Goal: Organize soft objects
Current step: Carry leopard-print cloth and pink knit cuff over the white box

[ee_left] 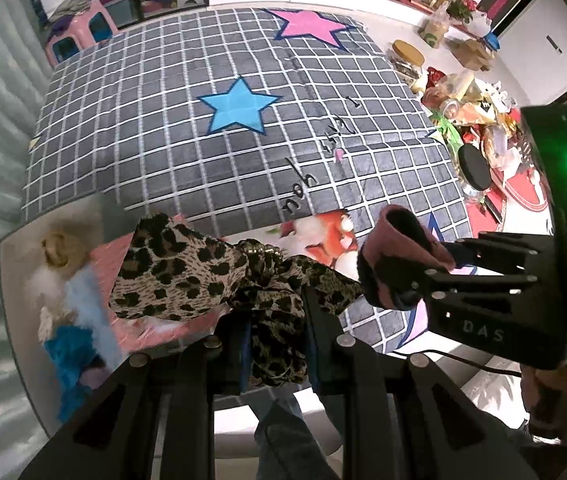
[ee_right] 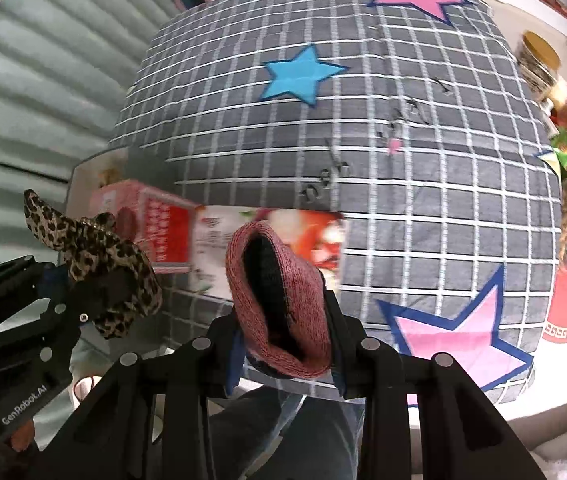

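My left gripper is shut on a leopard-print scrunchie with a bow, which hangs in the air over the near edge of the grey checked blanket. To its right my right gripper is shut on a pink and black knitted sock. In the right wrist view the sock stands up between the fingers of my right gripper, its mouth open. The scrunchie shows at the left there, in my left gripper.
A white box at lower left holds fluffy blue, white and yellow items. A pink and red carton and a printed picture lie at the blanket's near edge. A cluttered red table is on the right, a pink stool beyond the blanket.
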`<state>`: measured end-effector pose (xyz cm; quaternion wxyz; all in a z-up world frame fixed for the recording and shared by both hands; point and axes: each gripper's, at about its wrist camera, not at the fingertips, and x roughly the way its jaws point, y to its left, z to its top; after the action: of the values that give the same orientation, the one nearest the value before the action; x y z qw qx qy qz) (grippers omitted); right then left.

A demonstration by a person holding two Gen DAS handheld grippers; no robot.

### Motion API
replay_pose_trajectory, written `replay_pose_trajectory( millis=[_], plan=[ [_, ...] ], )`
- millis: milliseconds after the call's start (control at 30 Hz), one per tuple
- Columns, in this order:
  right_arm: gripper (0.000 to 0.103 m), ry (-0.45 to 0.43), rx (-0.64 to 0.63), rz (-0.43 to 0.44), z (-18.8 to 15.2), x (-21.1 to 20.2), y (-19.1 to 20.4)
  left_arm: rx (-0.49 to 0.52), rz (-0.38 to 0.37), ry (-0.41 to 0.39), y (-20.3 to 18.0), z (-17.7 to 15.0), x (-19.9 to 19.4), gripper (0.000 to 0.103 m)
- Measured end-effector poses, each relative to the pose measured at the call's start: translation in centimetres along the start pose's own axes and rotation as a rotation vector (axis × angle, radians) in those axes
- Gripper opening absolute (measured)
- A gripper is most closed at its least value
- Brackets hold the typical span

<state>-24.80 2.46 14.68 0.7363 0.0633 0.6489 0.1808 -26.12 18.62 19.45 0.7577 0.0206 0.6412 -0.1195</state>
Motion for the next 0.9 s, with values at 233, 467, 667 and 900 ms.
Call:
replay_pose_trajectory(
  millis=[233, 467, 667, 900],
  plan=[
    [0.036, -0.016, -0.122, 0.007, 0.5, -0.7, 5.7, -0.080, 0.009, -0.061, 4.1, -2.9, -3.5, 0.023],
    [0.036, -0.022, -0.292, 0.008, 1.7, -1.1, 12.8, -0.237, 0.051, -0.126, 9.4, -6.1, -6.1, 0.023],
    [0.036, -0.002, -0.436, 0.018, 2.6, 0.0, 18.8, -0.378, 0.094, -0.146, 14.2, -8.8, -6.6, 0.023],
    [0.036, 0.045, -0.562, 0.042, 2.7, 2.2, 24.5, -0.500, 0.137, -0.140, 18.3, -11.6, -6.2, 0.023]
  ],
)
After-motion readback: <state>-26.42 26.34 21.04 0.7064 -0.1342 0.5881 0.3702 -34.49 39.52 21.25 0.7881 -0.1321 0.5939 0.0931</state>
